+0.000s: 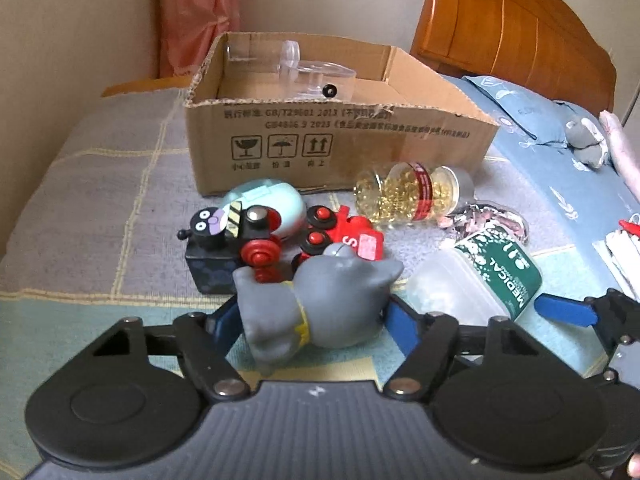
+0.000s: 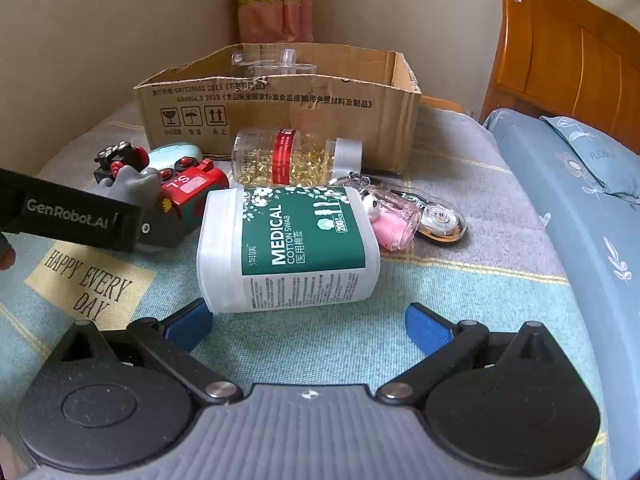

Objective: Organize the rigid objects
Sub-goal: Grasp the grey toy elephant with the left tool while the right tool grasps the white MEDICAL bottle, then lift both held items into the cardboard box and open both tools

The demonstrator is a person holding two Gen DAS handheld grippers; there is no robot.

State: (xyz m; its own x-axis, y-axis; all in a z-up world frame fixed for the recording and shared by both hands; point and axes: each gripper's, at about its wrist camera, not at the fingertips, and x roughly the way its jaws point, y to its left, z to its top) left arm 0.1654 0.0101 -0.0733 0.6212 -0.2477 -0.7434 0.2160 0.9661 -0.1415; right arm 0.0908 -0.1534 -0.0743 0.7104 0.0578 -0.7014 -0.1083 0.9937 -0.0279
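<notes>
On the bed, the left gripper [image 1: 312,316] pinches a grey toy figure [image 1: 316,304] between its blue pads. The right gripper [image 2: 308,320] is spread just before a lying cotton swab bottle [image 2: 288,248]. Behind lie a capsule jar [image 2: 296,158] and, toward the bed's far edge, a cardboard box [image 2: 280,108].

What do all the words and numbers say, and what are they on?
"MEDICAL COTTON SWAB", "200": cotton swab box.
"HAPPY EVERY DAY": bedspread.
"GenRobot.AI": left gripper.
"GB 4806.9 2023": cardboard box; remaining print too blurred.
"S": red toy train.
Capsule bottle label: too small.
</notes>
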